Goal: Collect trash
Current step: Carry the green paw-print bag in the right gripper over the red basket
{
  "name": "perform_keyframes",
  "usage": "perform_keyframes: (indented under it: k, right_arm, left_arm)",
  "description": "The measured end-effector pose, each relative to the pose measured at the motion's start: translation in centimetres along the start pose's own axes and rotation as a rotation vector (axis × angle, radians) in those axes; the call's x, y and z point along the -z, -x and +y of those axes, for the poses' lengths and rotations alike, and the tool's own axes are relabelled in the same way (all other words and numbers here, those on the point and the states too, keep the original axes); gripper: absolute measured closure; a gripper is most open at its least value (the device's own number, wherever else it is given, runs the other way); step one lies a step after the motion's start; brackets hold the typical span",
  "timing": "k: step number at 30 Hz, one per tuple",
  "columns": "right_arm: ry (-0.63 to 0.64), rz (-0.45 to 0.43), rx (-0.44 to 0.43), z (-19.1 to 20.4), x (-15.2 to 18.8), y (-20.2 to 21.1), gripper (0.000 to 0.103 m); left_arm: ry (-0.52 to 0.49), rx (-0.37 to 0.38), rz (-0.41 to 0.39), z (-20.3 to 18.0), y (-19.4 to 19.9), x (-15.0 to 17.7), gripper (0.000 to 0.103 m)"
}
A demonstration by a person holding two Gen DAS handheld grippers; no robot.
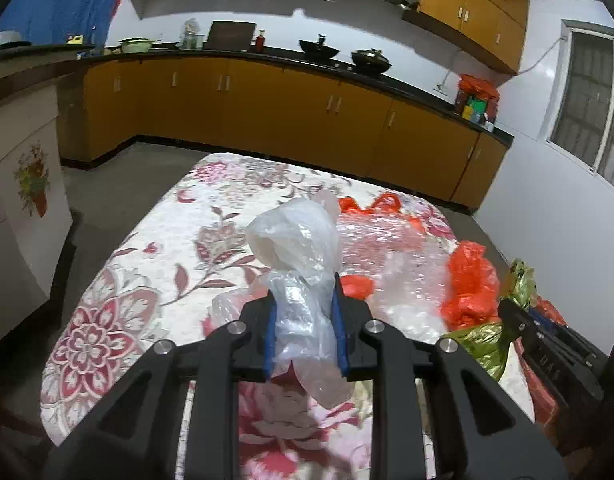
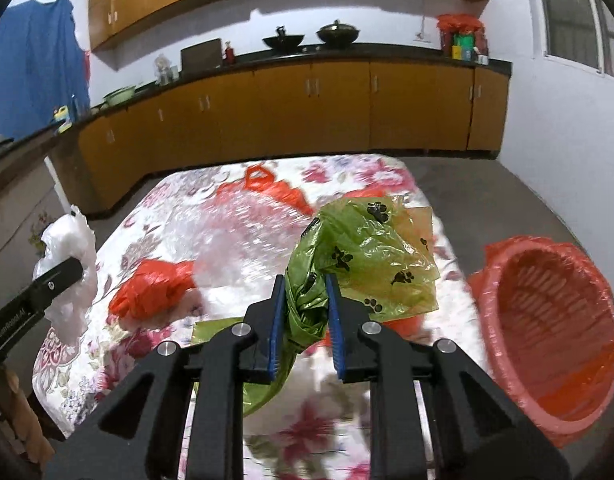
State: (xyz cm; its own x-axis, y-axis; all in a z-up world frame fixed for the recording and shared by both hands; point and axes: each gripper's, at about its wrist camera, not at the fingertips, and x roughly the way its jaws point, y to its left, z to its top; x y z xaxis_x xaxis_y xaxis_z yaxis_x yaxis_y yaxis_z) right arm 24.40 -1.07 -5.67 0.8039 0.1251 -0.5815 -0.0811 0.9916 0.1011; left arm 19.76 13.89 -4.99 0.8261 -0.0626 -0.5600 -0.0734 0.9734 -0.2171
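Right wrist view: the right gripper (image 2: 306, 316) is clamped on a crumpled green plastic bag with black paw prints (image 2: 363, 252), held above the floral-clothed table (image 2: 171, 208), with the red-lined round basket bin (image 2: 555, 340) just to its right. The left gripper (image 1: 303, 320) pinches a bunched clear plastic bag (image 1: 295, 240) over the table's near side. Both films look slippery, so either could slide free or billow past the bin's rim on release.

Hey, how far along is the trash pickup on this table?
Nothing shows in the red-lined bin yet. In hand: the left gripper holds a clear plastic bag, and the right gripper holds a green paw-print bag. Left on the table: a crumpled red bag, bubble wrap and another red bag.
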Motion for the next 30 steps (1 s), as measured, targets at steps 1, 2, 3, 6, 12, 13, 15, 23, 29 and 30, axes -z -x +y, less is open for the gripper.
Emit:
perform_keyframes:
  k: [1,2,3,6,12,13,15,23,29,30]
  right_arm:
    - [-0.008,-0.005,0.011,-0.6,-0.1,0.2,0.083]
    - [-0.016,-0.009,0.020,-1.2,-0.2,0.3,0.083]
    - [-0.024,-0.012,0.030,-1.7,-0.2,0.5,0.083]
    - [-0.054,-0.023,0.070,-4.0,-0.3,1.0,0.083]
    - [-0.111,-0.033,0.145,-8.2,0.0,1.8,0.083]
    - [-0.119,-0.033,0.156,-8.7,0.1,1.9,0.083]
    - [-0.134,-0.035,0.179,-10.0,0.2,2.2,0.083]
    - [-0.195,-0.043,0.271,-14.9,1.4,3.5,0.083]
    - [-0.233,-0.049,0.319,-18.0,2.1,4.4,0.083]
    - [-0.239,-0.050,0.324,-18.5,2.2,4.5,0.083]
  left_arm:
    - [-0.005,0.006,0.001,-0.4,-0.1,0.0,0.080]
    - [-0.013,0.017,0.003,-0.9,-0.1,0.0,0.080]
    - [-0.019,0.025,0.004,-1.4,-0.2,0.0,0.080]
    - [-0.045,0.052,0.009,-3.0,-0.4,0.1,0.080]
    - [-0.084,0.120,0.028,-6.4,-1.0,0.4,0.080]
    - [-0.090,0.134,0.031,-7.0,-1.2,0.4,0.080]
    - [-0.100,0.156,0.037,-8.1,-1.3,0.6,0.080]
    - [-0.167,0.275,0.059,-13.5,-1.9,1.6,0.080]
    - [-0.218,0.371,0.083,-17.5,-2.4,2.4,0.080]
    - [-0.225,0.380,0.087,-18.0,-2.6,2.5,0.080]
